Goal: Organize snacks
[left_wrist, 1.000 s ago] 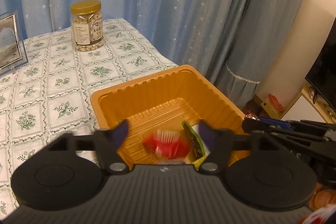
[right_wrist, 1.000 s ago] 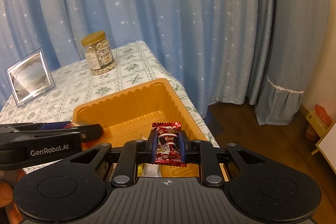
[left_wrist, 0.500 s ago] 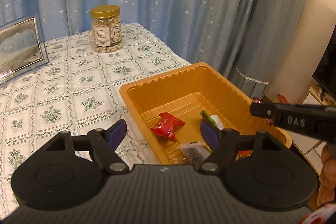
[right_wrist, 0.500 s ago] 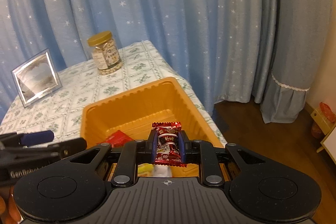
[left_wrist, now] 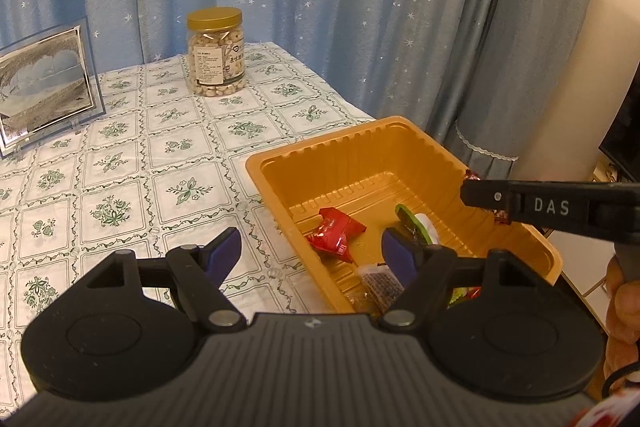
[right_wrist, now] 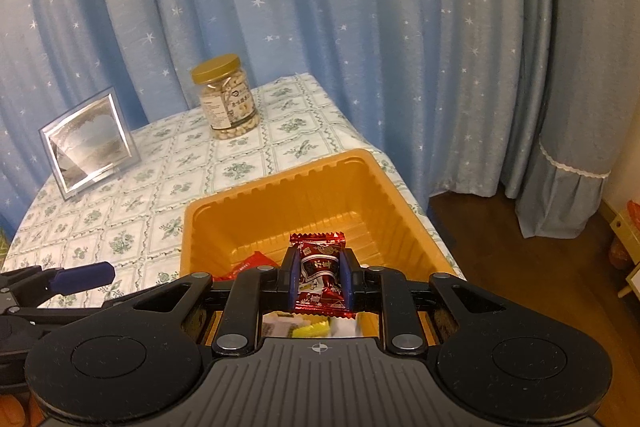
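An orange plastic tray (left_wrist: 372, 139) (right_wrist: 280, 195) sits at the table's right edge. Inside lie a red snack packet (left_wrist: 334, 233), a green and white packet (left_wrist: 416, 227) and a dark speckled packet (left_wrist: 378, 283). My left gripper (left_wrist: 312, 253) is open and empty, above the tray's near left corner. My right gripper (right_wrist: 319, 273) is shut on a dark red candy (right_wrist: 320, 267), held above the tray's near end. It also shows from the side in the left wrist view (left_wrist: 480, 193).
A jar of nuts with a gold lid (left_wrist: 216, 53) (right_wrist: 228, 97) stands at the back of the table. A picture frame (left_wrist: 44, 83) (right_wrist: 90, 143) stands at the back left. Blue curtains hang behind. The floor drops off right of the tray.
My left gripper has pulled back and left from the tray, leaving the red packet lying inside. My right gripper has kept the candy above the tray.
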Demonstrator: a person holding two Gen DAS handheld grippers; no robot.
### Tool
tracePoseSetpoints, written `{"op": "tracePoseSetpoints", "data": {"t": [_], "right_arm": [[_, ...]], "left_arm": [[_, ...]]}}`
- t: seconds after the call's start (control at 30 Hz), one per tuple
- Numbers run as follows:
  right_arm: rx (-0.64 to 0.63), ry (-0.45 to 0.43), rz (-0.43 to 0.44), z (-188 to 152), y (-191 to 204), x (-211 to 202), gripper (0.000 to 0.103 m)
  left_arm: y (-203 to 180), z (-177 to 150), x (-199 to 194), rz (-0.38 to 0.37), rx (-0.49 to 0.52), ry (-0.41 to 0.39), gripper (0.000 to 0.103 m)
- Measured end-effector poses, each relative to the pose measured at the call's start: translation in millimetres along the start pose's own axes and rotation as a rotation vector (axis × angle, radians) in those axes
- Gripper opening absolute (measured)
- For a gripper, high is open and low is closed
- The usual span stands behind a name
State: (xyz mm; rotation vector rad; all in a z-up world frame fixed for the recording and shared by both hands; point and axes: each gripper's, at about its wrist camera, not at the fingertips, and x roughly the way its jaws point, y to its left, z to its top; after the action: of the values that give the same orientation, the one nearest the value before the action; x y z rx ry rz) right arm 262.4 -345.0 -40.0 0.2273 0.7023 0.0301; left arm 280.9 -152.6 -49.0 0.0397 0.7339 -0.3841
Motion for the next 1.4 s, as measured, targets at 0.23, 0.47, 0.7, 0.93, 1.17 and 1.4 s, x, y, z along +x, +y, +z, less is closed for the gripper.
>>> {"op": "tracePoseSetpoints", "data": {"t": [0.23, 0.47, 0.7, 0.93, 1.17, 1.4], "right_arm": [[0.019, -0.024, 0.044, 8.5, 2.8, 9.1, 0.029], [0.087, -0.042, 0.036, 2.2, -12.5, -5.7, 0.058], [0.127, 0.002, 0.005, -14.9, -22.3, -28.4, 0.058], [0.138, 0.001, 0.008, -27.9, -14.7, -68.3, 0.059], [0.103, -0.003, -0.003, -40.6, 2.1, -107.9, 0.071], [0.054, -0.004, -0.031, -60.1, 15.2, -143.3, 0.077]], "left_arm": [[11.0, -4.8, -2.7, 0.016, -0.025, 0.0, 0.075], [20.9, -14.2, -13.9, 0.026, -0.065, 0.0, 0.075], [19.8, -22.9, -33.6, 0.033, -0.091, -0.002, 0.076], [14.4, -31.1, -67.0, 0.054, -0.109, -0.018, 0.084], [4.9, -44.2, -104.2, 0.065, -0.128, -0.037, 0.099], [-2.7, -62.0, -135.9, 0.072, -0.12, -0.044, 0.103]]}}
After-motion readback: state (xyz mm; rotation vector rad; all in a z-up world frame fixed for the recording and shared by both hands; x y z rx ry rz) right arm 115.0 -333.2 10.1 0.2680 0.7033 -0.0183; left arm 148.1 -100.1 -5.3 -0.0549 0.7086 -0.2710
